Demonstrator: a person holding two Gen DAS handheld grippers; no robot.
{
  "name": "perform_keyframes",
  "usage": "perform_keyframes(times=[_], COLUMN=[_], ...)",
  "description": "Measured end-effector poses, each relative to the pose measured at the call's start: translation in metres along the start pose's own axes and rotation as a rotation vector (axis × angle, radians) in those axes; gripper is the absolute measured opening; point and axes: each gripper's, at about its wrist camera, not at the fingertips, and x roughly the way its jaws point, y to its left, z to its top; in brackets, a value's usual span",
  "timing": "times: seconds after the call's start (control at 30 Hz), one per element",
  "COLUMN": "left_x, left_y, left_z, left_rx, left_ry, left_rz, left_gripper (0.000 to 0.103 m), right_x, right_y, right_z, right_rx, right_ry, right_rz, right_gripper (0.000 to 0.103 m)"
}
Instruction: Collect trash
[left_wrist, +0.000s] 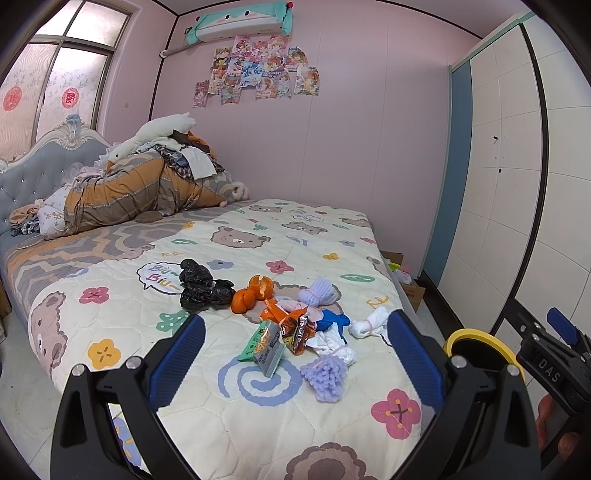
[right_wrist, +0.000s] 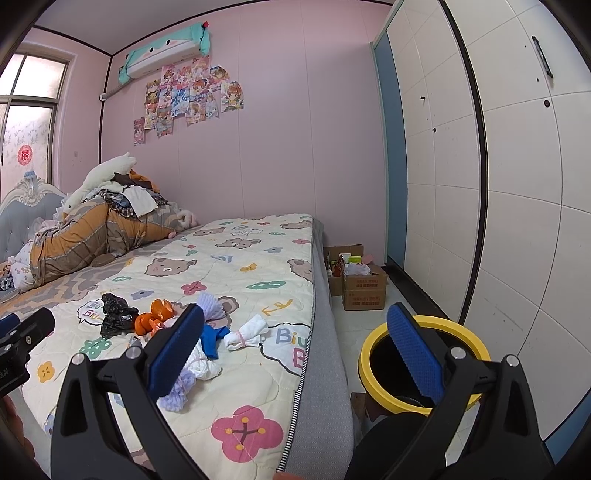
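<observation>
Several crinkled snack wrappers (left_wrist: 280, 339) — orange, green, grey — beside orange peel (left_wrist: 253, 293).

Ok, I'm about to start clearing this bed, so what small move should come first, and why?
Probably ease the left gripper forward and down onto the snack wrappers. Its jaws are open and empty, the wrappers lie nearest between its fingers, and the yellow-rimmed bin stands beside the bed to the right.

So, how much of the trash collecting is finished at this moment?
Nothing looks collected yet. Both the left gripper and right gripper are open and empty. The black bag, orange peel and snack wrappers remain on the bed, outside the yellow-rimmed bin.
</observation>
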Motion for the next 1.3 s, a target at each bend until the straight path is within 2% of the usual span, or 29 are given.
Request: perform_keyframes(times=[1.3], left_x=[0.0007], left_y=[-0.0008], left_z=[-0.0055], left_rx=[-0.010], left_ry=[0.021], left_rz=[-0.006], left_gripper=[0.095], right_x=[-0.0010], right_y=[0.0035], right_z=[0.0030], right_rx=[0.005], right_ry=[0.004], right_rz=[-0.004], right_gripper=[0.095])
